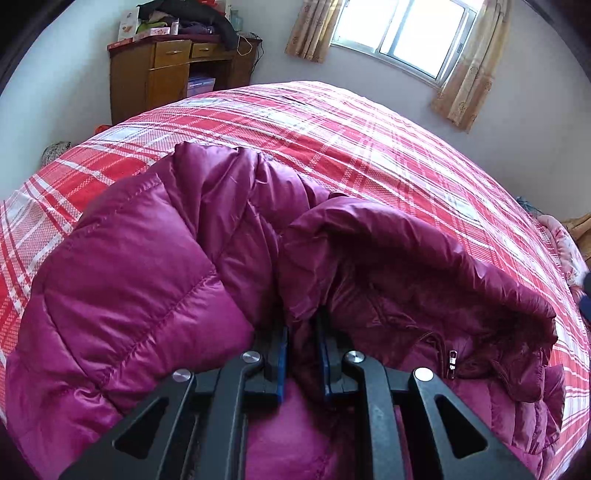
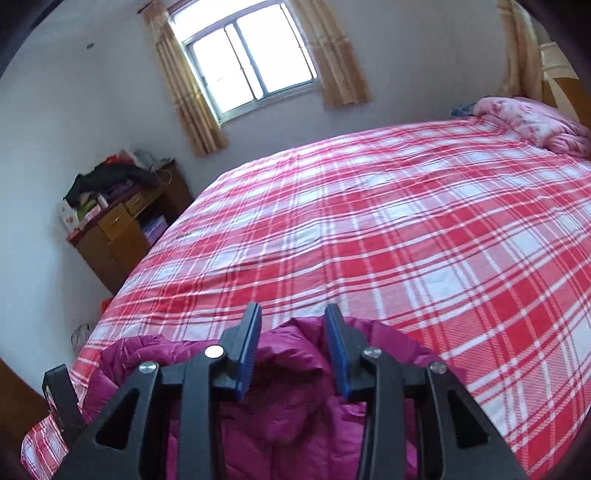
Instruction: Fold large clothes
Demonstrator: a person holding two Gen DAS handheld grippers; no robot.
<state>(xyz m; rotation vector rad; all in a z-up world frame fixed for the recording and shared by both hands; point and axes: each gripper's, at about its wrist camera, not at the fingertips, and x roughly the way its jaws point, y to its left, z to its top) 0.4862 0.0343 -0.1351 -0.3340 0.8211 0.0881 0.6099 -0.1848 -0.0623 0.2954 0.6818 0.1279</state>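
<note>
A magenta quilted down jacket (image 1: pixel 140 280) lies bunched on a bed with a red and white plaid sheet (image 1: pixel 369 147). Its hood (image 1: pixel 424 266) opens to the right, with a zipper pull (image 1: pixel 451 360) below it. My left gripper (image 1: pixel 303 332) is shut on a fold of the jacket, the fingertips buried in the fabric. In the right wrist view the jacket (image 2: pixel 291 398) lies under my right gripper (image 2: pixel 293 321), which is open and empty just above its far edge. The left gripper's body (image 2: pixel 61 398) shows at the lower left.
A wooden cabinet (image 1: pixel 166 74) piled with clothes and boxes stands against the far wall left of the bed. A curtained window (image 1: pixel 402 33) is behind. A pink quilt (image 2: pixel 535 122) lies at the bed's far right corner. The plaid sheet (image 2: pixel 406 229) stretches beyond the jacket.
</note>
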